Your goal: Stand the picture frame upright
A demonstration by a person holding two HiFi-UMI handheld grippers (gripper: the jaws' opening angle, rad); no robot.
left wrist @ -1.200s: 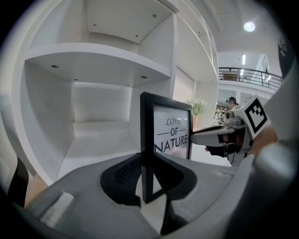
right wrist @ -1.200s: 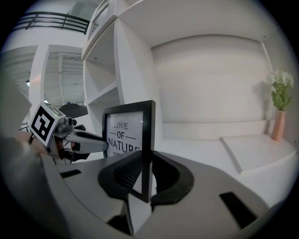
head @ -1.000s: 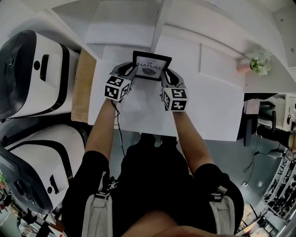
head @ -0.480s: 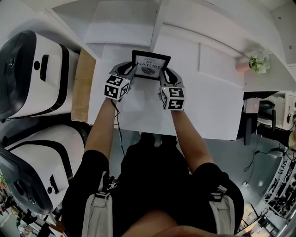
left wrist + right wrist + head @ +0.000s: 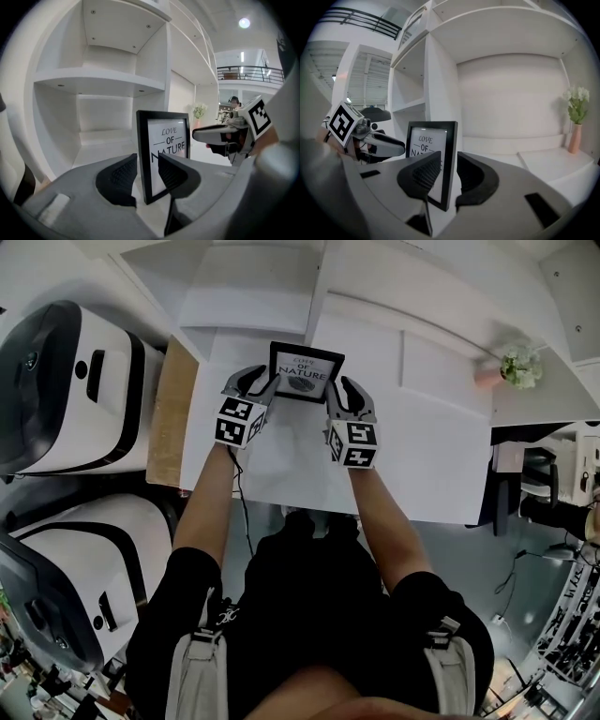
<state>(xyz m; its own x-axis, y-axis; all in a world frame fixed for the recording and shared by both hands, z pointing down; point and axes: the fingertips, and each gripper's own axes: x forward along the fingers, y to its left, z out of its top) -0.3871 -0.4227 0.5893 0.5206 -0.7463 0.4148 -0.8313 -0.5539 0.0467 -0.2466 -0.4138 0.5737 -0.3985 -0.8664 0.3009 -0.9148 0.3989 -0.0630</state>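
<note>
My left gripper and right gripper have just been opening, fingers now apart, loosely straddling the side edges of the black rectangular picture frame, which stands upright at the back of the white desk, so the task seems done.

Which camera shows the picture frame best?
The left gripper view: the picture frame stands upright, its lettering mostly readable. The right gripper view shows it slanted, partly behind a jaw; the head view shows it small.
</note>
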